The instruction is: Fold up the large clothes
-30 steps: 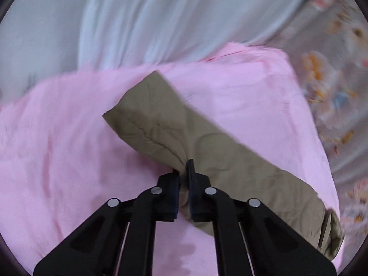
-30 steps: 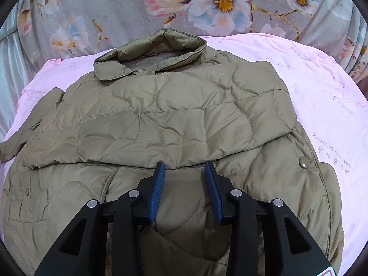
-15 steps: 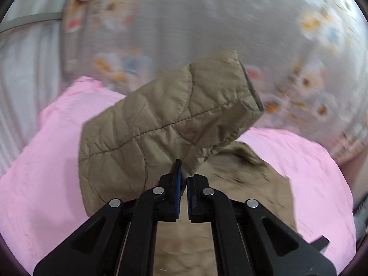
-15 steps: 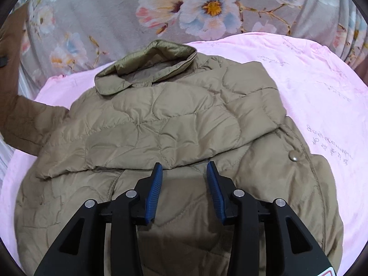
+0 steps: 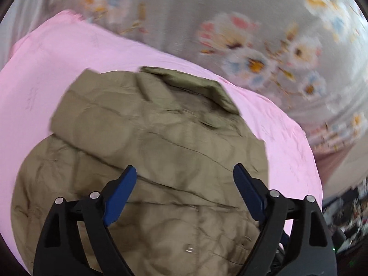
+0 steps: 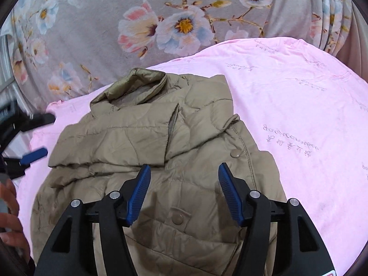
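Both tongs, left and right, are opening above the tan coat and pinch nothing. The coat lies flat on the pink sheet, both sleeves laid across its front. Next, I think, grab the bottom edge and fold it up toward the collar.

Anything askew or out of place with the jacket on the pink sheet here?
Nothing damaged or spilled. The jacket lies on the pink sheet with both sleeves folded across its front; the left one sits slightly slanted, its cuff edge overlapping the other sleeve below the collar. Both claws are empty.
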Motion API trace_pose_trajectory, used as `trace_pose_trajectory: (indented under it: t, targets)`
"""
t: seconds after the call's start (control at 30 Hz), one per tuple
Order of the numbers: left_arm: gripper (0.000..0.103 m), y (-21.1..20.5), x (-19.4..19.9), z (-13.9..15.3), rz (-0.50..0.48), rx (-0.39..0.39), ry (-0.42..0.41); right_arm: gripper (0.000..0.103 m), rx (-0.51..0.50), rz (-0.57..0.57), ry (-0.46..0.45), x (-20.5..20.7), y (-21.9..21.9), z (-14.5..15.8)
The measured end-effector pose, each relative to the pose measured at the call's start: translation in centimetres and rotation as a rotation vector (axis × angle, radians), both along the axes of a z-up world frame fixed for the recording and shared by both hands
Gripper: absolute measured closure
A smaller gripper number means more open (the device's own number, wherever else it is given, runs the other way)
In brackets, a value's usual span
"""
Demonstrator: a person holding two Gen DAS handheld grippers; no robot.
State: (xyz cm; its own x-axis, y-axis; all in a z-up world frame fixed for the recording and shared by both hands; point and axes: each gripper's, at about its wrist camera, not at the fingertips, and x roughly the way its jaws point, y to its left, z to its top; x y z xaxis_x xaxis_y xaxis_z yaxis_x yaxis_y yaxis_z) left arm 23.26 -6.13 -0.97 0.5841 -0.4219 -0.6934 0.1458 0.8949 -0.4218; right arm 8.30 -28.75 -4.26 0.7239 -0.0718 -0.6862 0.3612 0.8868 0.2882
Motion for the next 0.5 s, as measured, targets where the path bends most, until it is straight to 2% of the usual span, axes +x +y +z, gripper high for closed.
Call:
trace_pose_trajectory:
  t: [0.13, 0.23, 0.33, 0.5]
  targets:
    - [0.020, 7.9, 2.9, -2.9, 0.186, -0.092, 0.119, 0.038, 0.052, 0.025, -0.021, 1.7, -0.6, 0.7]
    - [0.020, 12.6, 4.4, -4.7, 0.304, -0.142, 0.171, 0.037, 0.094, 0.033, -0.018, 3.8, -1.2, 0.6]
    - [0.020, 15.5, 5.5, -6.6, 0.350, -0.210, 0.224, 0.037, 0.154, 0.049, 0.003, 6.1, -1.7, -0.1]
    - [0.020, 17.2, 7.0, -9.1, 0.371, -0.340, 0.294, 0.036, 0.212, 0.059, 0.076, 9.5, -1.8, -2.5]
